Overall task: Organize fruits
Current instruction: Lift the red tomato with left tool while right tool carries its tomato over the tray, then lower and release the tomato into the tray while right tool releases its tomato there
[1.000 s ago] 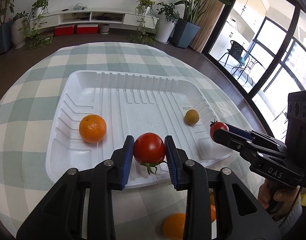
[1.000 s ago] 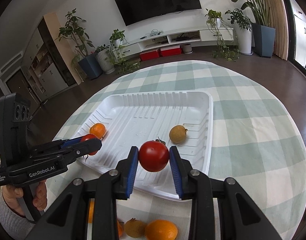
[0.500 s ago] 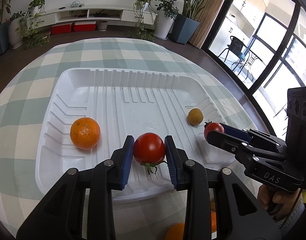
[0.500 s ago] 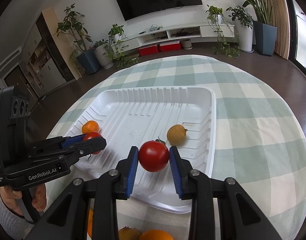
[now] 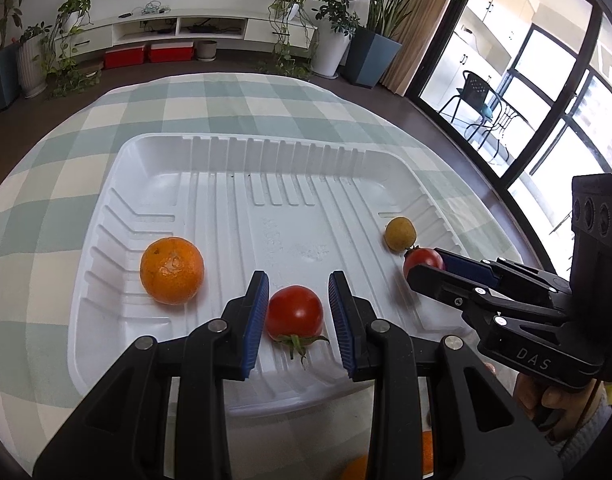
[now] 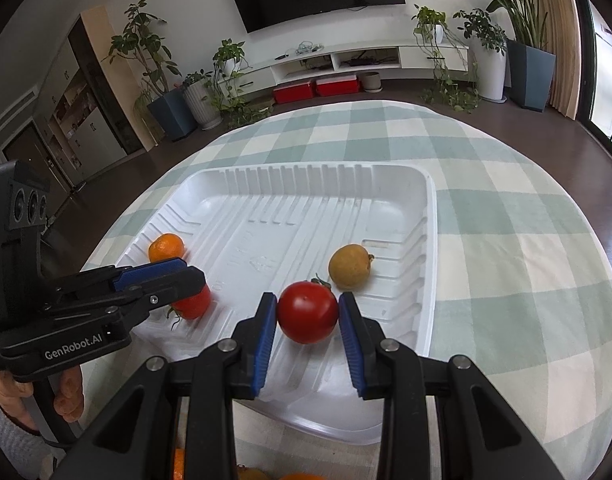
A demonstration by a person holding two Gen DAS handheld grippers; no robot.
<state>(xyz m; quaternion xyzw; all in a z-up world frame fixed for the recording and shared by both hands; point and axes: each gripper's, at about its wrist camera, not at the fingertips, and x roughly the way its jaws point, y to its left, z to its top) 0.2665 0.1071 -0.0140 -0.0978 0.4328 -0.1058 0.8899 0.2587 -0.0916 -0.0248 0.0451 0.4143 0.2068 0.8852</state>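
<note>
A white ribbed tray [image 5: 241, 148] lies on the checked tablecloth; it also shows in the right wrist view [image 6: 430, 264]. My left gripper [image 5: 297, 312] has opened; a red tomato [image 5: 293, 312] rests on the tray floor between its blue pads with gaps on both sides. My right gripper [image 6: 308, 314] is shut on a second red tomato [image 6: 308, 312], held low over the tray's right part. An orange [image 5: 171, 270] lies at the tray's left. A small yellow-brown fruit [image 6: 350, 266] lies at the right, just beyond the right tomato.
More oranges [image 5: 358, 468] lie on the cloth near the tray's front edge, mostly hidden under the grippers. The round table's edge [image 6: 578, 184] drops off to a dark floor. Plants and a TV cabinet stand far behind.
Both grippers moved forward and down over the tray. The left jaws have opened and the left tomato now sits on the tray floor. The right stays shut on its tomato.
</note>
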